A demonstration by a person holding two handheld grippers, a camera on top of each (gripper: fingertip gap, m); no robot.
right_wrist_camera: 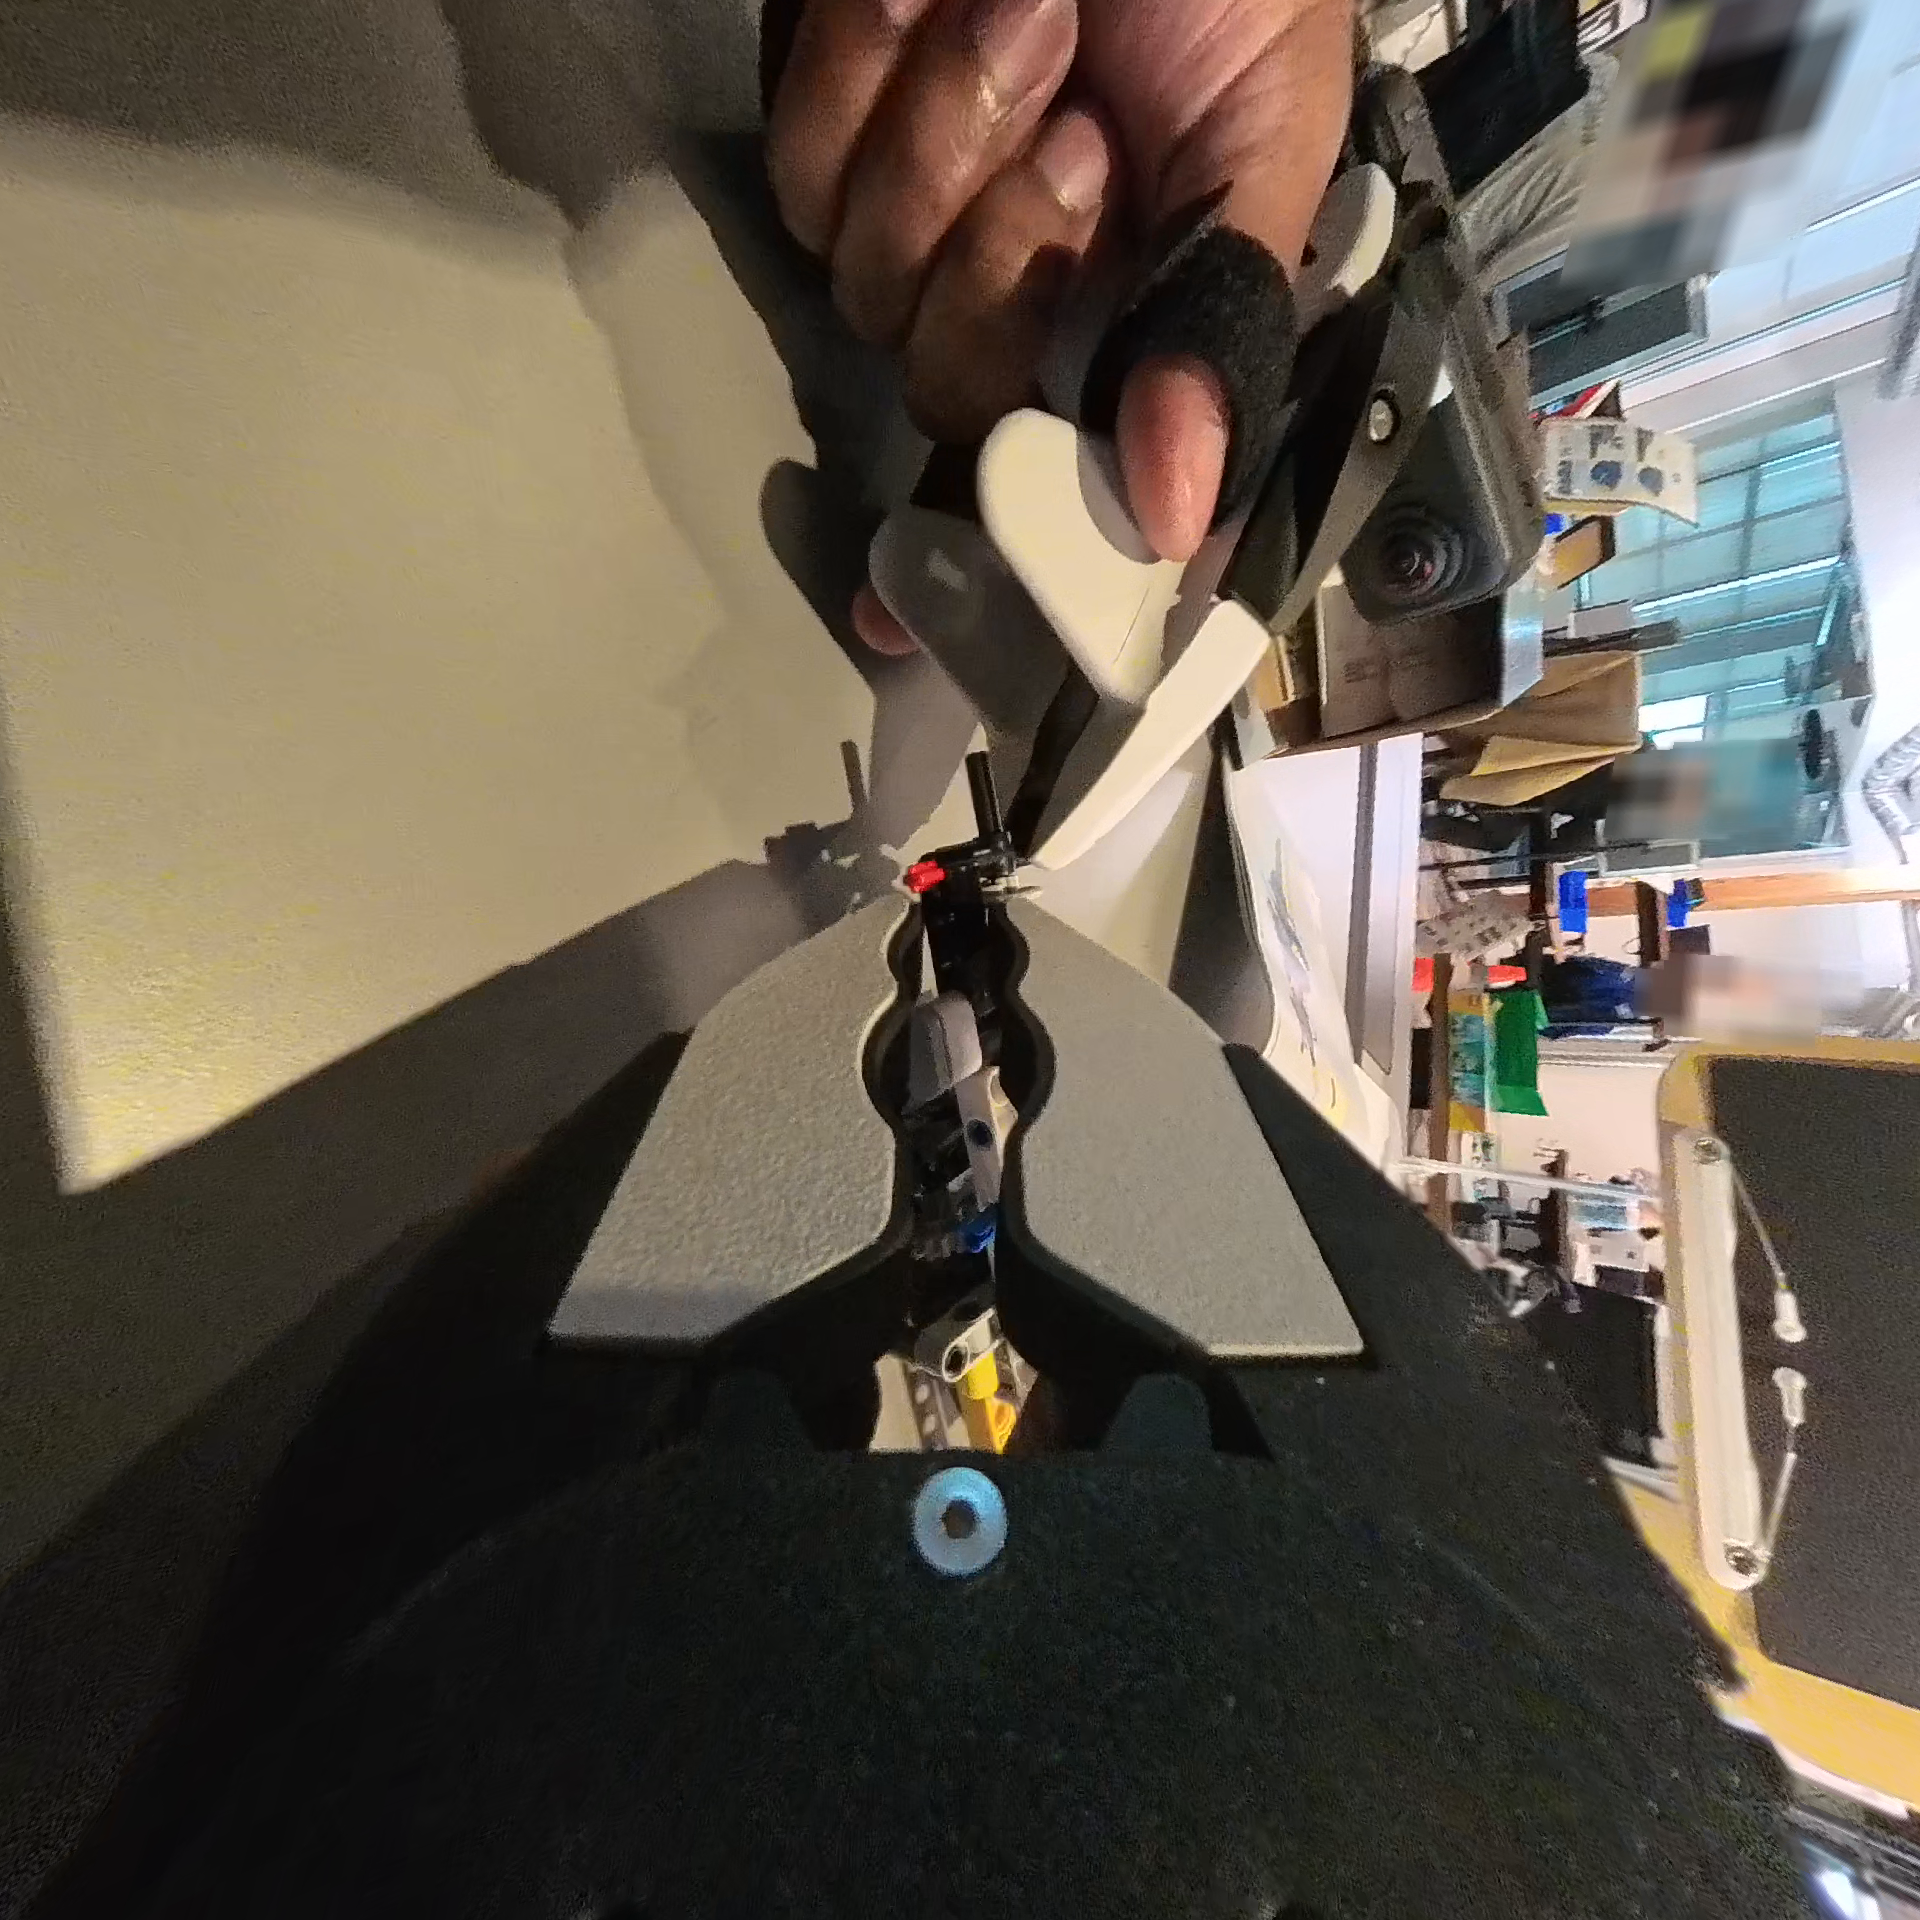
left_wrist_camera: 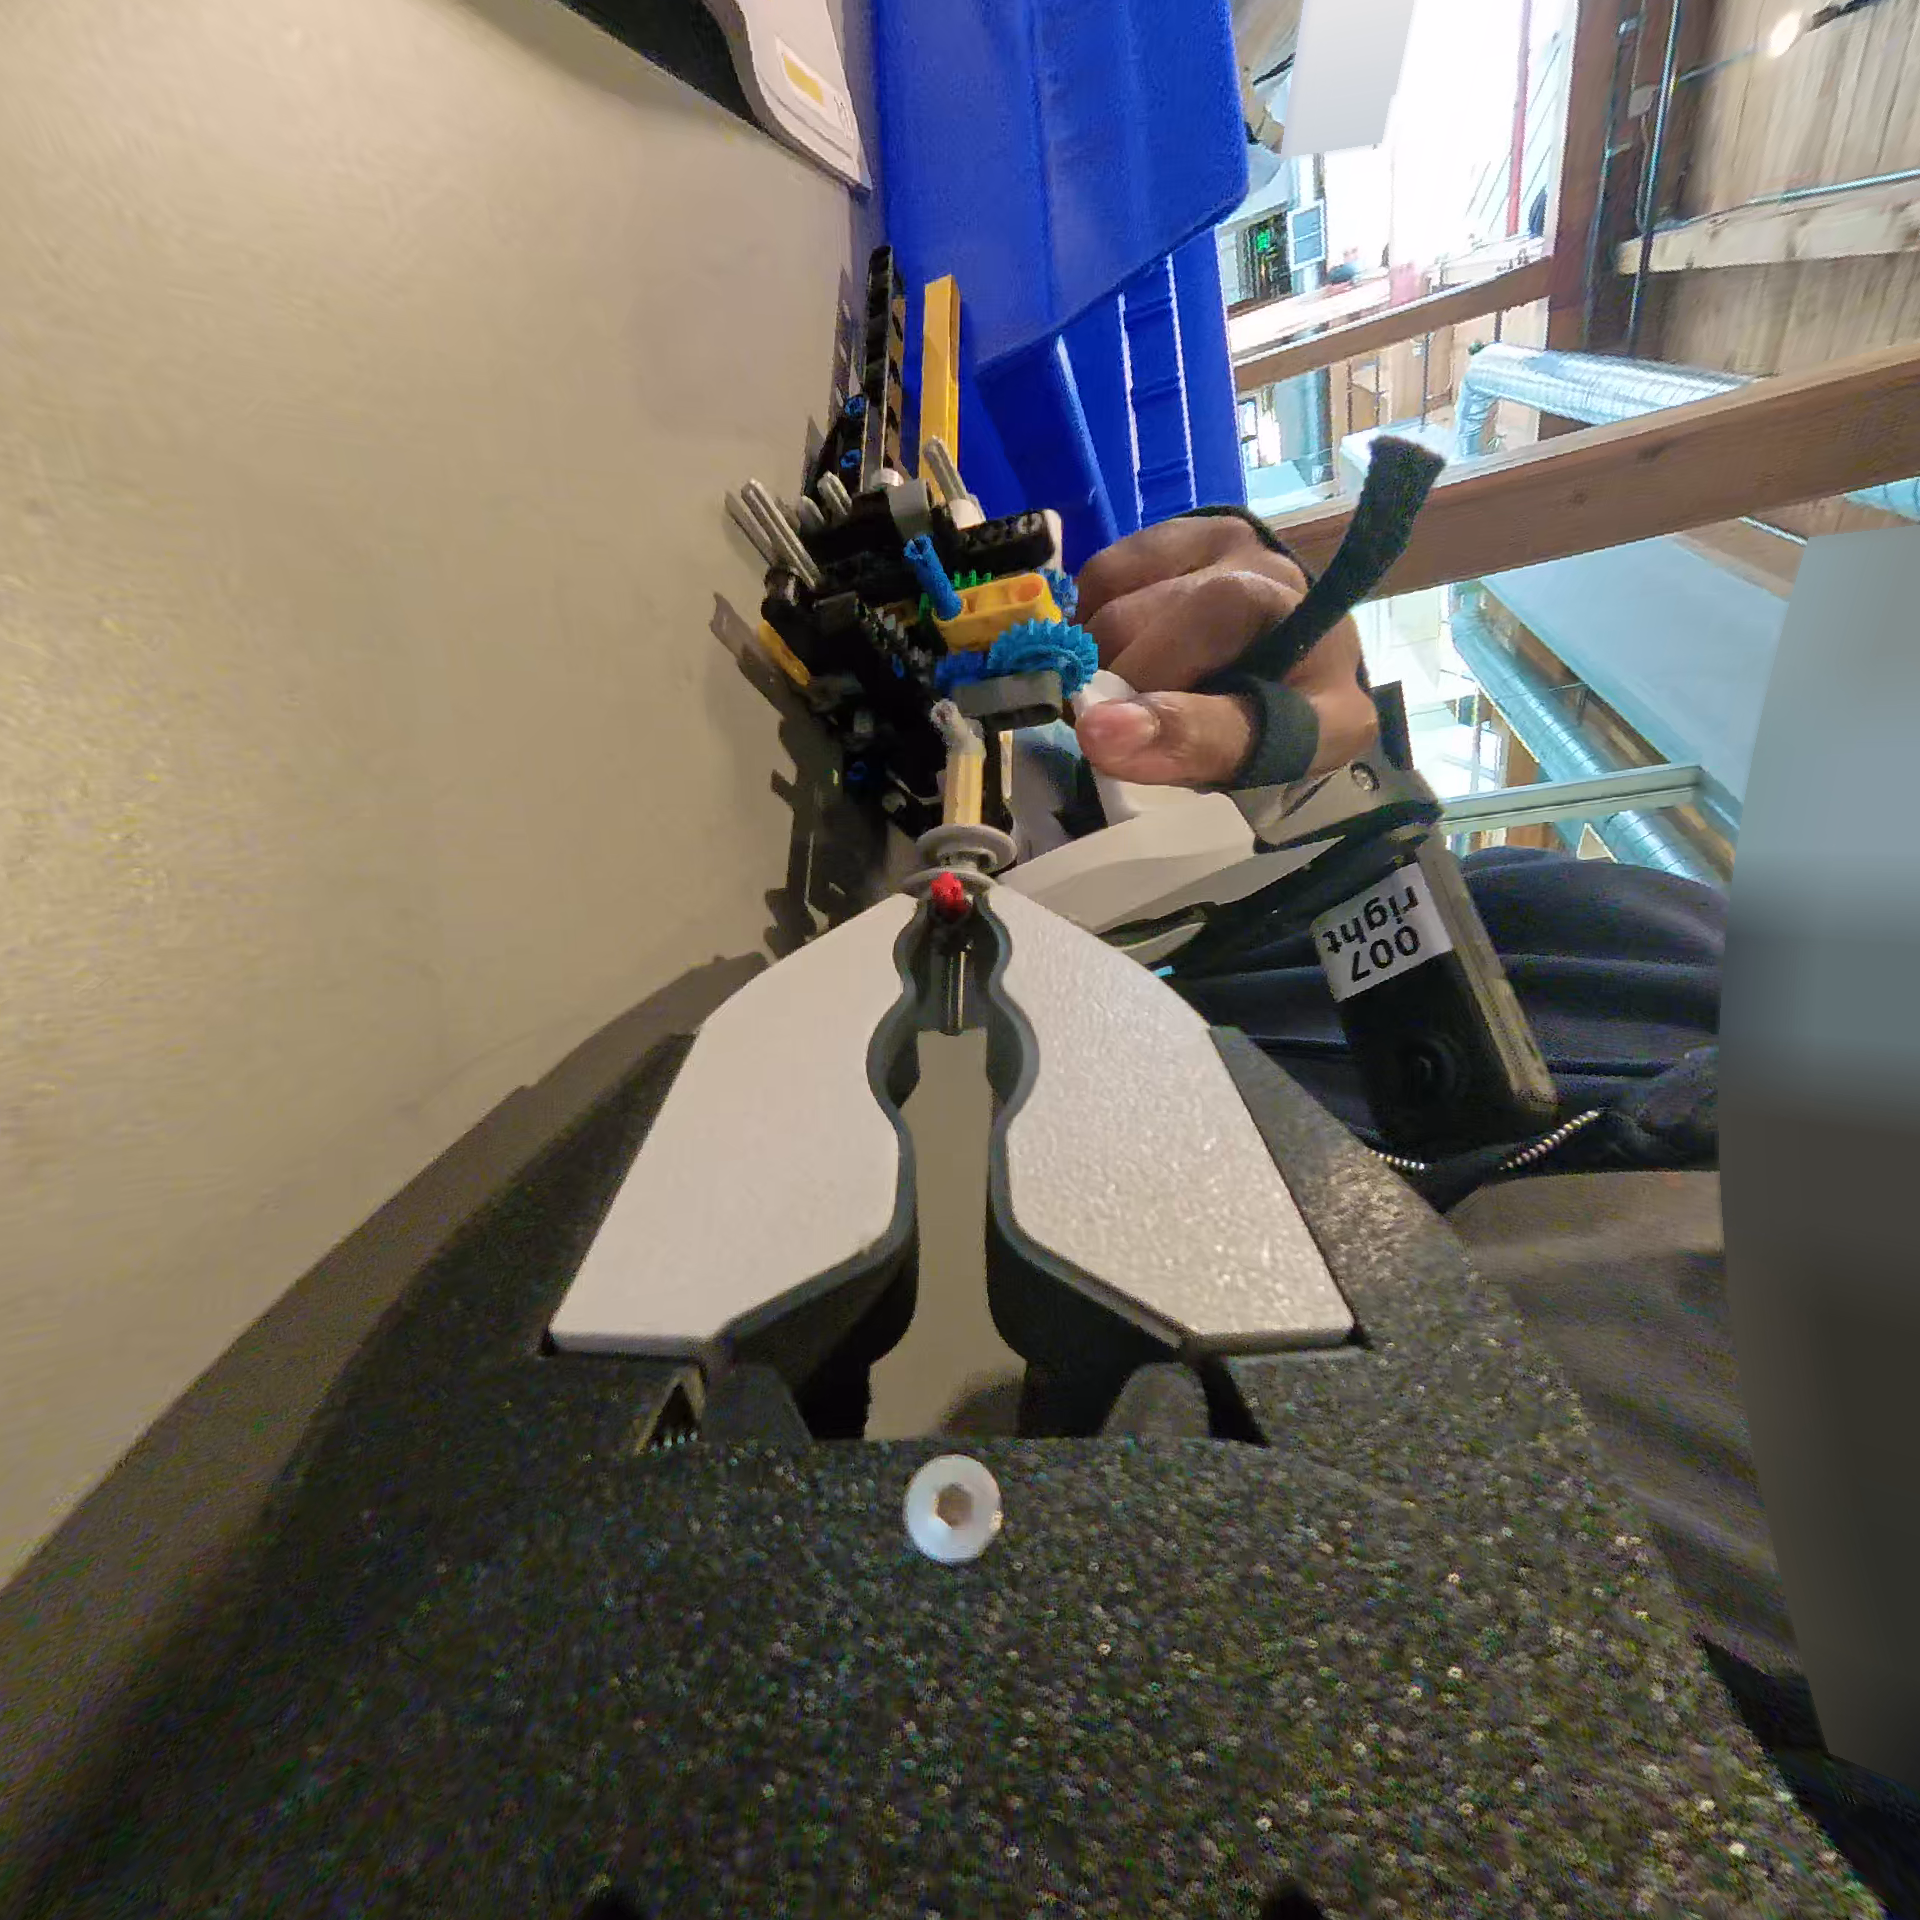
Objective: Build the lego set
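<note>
The left tongs (left_wrist_camera: 948, 914) are pressed together on a thin black stick with a red tip (left_wrist_camera: 947, 891). The stick lies between the two grey fingers (left_wrist_camera: 769, 1122), and the red tip pokes out just past their ends. Right at that red tip sits a small grey wheel piece (left_wrist_camera: 956, 844) on a tan peg, which is part of the lego model (left_wrist_camera: 894, 623).

The right tongs (right_wrist_camera: 961, 914) are pinching the lego model (right_wrist_camera: 961, 1091) too. Black, grey, white, blue and yellow bits of it fill the narrow gap between their grey fingers (right_wrist_camera: 769, 1143). The red tip (right_wrist_camera: 920, 876) shows just past their ends.

The model is black with yellow bars and blue gears (left_wrist_camera: 1039, 657). It is held up in the air, just beside the pale table (left_wrist_camera: 364, 623).

The right hand (left_wrist_camera: 1205, 644) is curled around the handle of its tongs, with a black strap around one finger. The left hand (right_wrist_camera: 1039, 208) grips its handle the same way, one fingertip pressed on a white lever (right_wrist_camera: 1070, 540).

Blue bins (left_wrist_camera: 1060, 208) stand behind the model.
</note>
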